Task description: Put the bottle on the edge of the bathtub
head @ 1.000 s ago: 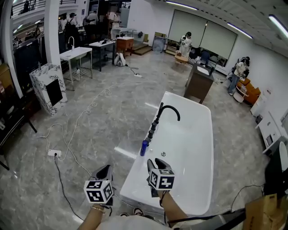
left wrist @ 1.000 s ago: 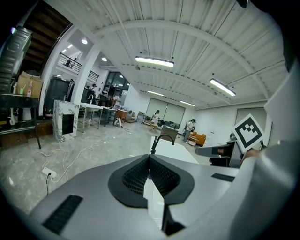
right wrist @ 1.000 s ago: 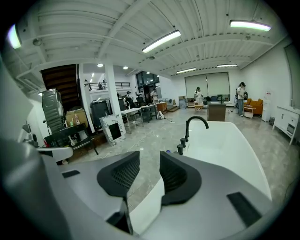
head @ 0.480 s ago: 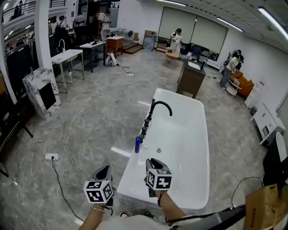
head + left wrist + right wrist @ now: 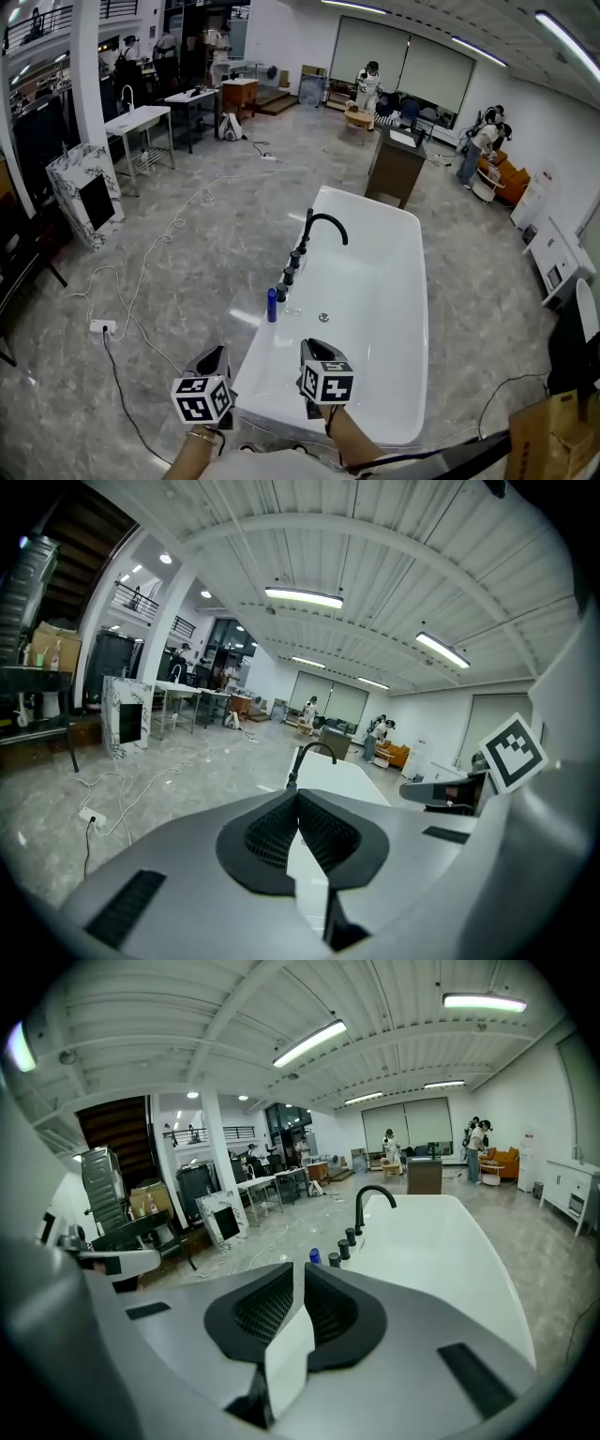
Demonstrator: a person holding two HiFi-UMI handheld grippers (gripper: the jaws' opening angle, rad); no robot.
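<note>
A blue bottle (image 5: 272, 305) stands upright on the left rim of the white bathtub (image 5: 251, 367), just in front of the black tap knobs; in the right gripper view the bottle (image 5: 314, 1256) shows beyond the jaws. My right gripper (image 5: 317, 349) hovers over the tub's near end, short of the bottle. Its jaws have just been closing and now leave only a thin slit with nothing between them (image 5: 298, 1267). My left gripper (image 5: 217, 356) hangs beside the tub over the floor, its jaws (image 5: 298, 794) touching and empty.
A black arched faucet (image 5: 322, 223) rises from the tub's left rim. Cables and a power strip (image 5: 97, 326) lie on the grey floor at left. A marble-patterned cabinet (image 5: 86, 192), tables and several people stand farther off. A cardboard box (image 5: 553, 436) sits at the lower right.
The bottle and tub have slid left and slightly away in the head view. Both grippers now sit farther back from the bottle, and the right jaws have narrowed.
</note>
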